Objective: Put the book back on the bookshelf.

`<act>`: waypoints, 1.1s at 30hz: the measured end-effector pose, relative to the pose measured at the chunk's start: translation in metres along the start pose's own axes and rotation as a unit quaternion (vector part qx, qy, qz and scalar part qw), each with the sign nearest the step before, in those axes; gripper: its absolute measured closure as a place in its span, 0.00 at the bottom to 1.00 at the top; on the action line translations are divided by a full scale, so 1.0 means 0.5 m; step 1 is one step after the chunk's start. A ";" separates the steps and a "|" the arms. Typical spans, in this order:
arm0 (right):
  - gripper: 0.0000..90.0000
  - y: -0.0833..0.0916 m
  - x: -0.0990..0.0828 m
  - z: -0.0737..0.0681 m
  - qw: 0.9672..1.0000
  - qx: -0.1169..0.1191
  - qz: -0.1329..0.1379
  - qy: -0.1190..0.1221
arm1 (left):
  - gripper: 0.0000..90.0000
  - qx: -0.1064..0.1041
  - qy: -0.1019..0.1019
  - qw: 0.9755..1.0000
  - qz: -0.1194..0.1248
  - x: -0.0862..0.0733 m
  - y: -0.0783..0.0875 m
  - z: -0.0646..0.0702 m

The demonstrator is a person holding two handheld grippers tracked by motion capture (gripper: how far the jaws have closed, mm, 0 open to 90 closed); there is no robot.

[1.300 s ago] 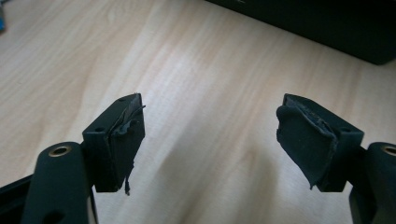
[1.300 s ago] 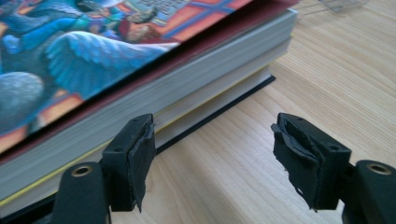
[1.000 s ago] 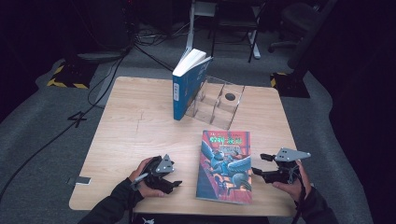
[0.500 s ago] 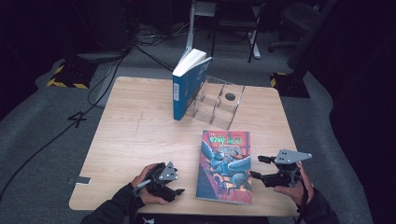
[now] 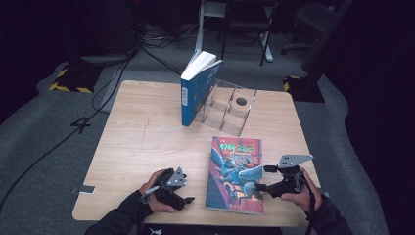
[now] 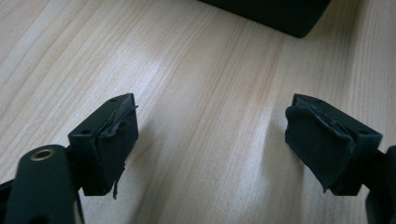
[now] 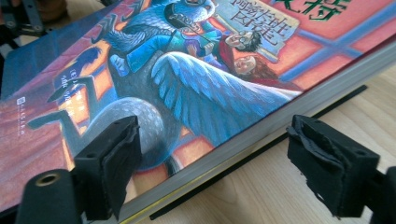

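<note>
An illustrated paperback [image 5: 235, 174] lies flat, cover up, near the table's front edge. My right gripper [image 5: 263, 178] sits at its right edge. In the right gripper view the book's page edge [image 7: 243, 140] runs between the jaws. One pad [image 7: 116, 163] hangs over the cover and the other [image 7: 327, 163] over bare wood, neither pressing; this gripper [image 7: 212, 130] has just been opening and is open. My left gripper [image 5: 188, 192], left of the book, points at it. It [image 6: 210, 116] has also just been opening, with only tabletop between the jaws.
A blue book [image 5: 198, 88] stands on end, leaning against a clear acrylic rack [image 5: 230, 107] at the table's far middle. The wooden table [image 5: 147, 142] is bare on its left half. A dark edge [image 6: 266, 14] lies ahead of the left gripper. Cables and chairs are on the floor beyond.
Both hands have drifted slightly toward the table's near edge. The right gripper's jaws look a little wider apart. Neither book has moved.
</note>
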State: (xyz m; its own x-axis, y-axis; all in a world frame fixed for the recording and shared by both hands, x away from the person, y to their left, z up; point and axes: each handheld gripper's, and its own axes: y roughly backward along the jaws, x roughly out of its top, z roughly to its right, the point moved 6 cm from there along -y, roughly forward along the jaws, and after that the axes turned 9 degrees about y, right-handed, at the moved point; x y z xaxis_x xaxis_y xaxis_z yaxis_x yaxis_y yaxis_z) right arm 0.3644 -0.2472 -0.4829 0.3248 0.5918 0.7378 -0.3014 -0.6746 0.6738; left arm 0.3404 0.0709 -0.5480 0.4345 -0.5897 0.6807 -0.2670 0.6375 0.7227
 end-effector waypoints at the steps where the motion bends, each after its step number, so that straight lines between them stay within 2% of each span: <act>1: 0.17 -0.003 0.000 0.002 1.000 0.008 -0.001 -0.005 | 0.18 0.001 0.000 1.000 -0.001 0.001 -0.001 -0.001; 5: 0.15 -0.012 0.003 0.007 1.000 0.020 -0.003 -0.010 | 0.18 0.005 0.005 1.000 0.001 0.010 -0.007 -0.012; 9: 0.14 -0.014 0.005 0.008 1.000 0.018 -0.005 -0.008 | 0.18 0.012 0.012 1.000 0.003 0.018 -0.012 -0.025; 13: 0.15 -0.014 0.009 0.007 1.000 0.012 -0.007 0.002 | 0.20 0.022 0.026 0.999 0.006 0.032 -0.022 -0.044; 16: 0.18 -0.010 0.014 0.004 1.000 0.008 -0.005 0.019 | 0.20 0.028 0.030 0.999 0.007 0.041 -0.029 -0.053; 26: 0.23 -0.009 0.039 0.006 0.999 0.001 0.009 0.039 | 0.20 0.026 0.029 0.999 0.006 0.054 -0.040 -0.059; 32: 0.23 -0.024 0.055 0.014 0.999 0.003 0.014 0.042 | 0.21 0.025 0.031 0.999 0.008 0.056 -0.041 -0.058; 33: 0.24 -0.036 0.062 0.020 0.999 0.007 0.014 0.039 | 0.21 0.026 0.032 0.999 0.007 0.056 -0.041 -0.058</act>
State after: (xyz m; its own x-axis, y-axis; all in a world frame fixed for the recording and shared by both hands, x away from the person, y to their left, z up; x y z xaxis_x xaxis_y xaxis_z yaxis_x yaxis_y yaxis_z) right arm 0.3887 -0.2212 -0.4724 0.2456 0.6050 0.7574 -0.2969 -0.6968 0.6529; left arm 0.3831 0.0559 -0.5475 0.4834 -0.5470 0.6834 -0.3165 0.6187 0.7191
